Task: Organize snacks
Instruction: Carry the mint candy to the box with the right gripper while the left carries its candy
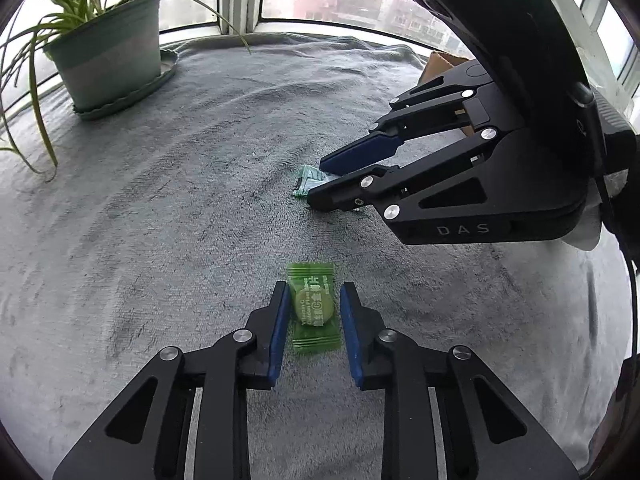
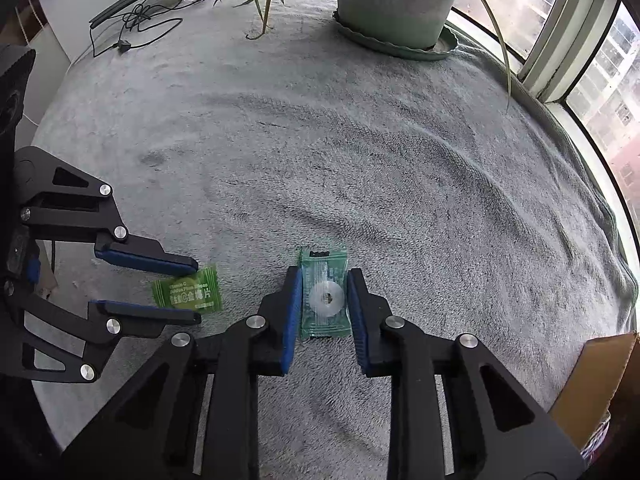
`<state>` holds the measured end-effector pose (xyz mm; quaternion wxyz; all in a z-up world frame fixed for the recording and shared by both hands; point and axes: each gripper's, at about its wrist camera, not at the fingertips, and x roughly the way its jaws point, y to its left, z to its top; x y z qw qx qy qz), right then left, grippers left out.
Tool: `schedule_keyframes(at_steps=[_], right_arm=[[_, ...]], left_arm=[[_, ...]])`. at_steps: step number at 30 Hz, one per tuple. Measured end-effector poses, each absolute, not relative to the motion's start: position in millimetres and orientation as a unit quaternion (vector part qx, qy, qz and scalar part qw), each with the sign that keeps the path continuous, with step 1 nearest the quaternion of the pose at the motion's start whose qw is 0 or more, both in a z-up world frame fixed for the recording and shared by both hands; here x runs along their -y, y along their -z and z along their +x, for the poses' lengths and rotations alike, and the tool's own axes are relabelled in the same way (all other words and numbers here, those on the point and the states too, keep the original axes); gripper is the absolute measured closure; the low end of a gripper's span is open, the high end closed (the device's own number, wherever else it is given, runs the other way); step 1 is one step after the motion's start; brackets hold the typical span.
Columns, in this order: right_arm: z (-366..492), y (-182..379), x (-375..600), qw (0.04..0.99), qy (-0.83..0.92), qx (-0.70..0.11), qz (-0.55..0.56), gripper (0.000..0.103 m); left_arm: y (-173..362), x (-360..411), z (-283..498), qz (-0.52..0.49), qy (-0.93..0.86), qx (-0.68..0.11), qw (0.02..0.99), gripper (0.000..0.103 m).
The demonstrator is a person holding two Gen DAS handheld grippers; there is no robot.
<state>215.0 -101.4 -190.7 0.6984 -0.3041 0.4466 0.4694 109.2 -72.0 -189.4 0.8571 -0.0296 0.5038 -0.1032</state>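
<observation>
A green candy packet (image 1: 314, 312) lies flat on the grey blanket (image 1: 160, 200), and the blue pads of my left gripper (image 1: 315, 288) press on its two long sides. From the right wrist view the same packet (image 2: 188, 292) sits between the left gripper (image 2: 198, 292) fingers. A teal packet with a white ring candy (image 2: 325, 300) lies between the pads of my right gripper (image 2: 325, 274), which touch both its edges. In the left wrist view the right gripper (image 1: 319, 182) covers most of that teal packet (image 1: 308, 178). Both grippers point steeply down at the blanket.
A potted plant in a green pot (image 1: 108, 48) (image 2: 394, 0) stands on a saucer at the back by the window. A cardboard box (image 2: 592, 384) (image 1: 440, 62) sits at the right edge. Black cables (image 2: 136, 20) lie at the far left.
</observation>
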Motion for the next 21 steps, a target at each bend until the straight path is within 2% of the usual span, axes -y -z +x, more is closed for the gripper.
schedule_keyframes(at_steps=[5,21], right_arm=[[214.5,189.9,109.0,0.707,-0.457,-0.456,-0.289,0.082],[206.5,161.9,147.2,0.748,-0.437,-0.446,-0.224,0.083]], left_arm=[[189.9,70.4,109.3,-0.028,0.105,-0.502,0.858,0.084],[167.2,69.8,102.2,-0.038,0.114,-0.487,0.865,0.084]])
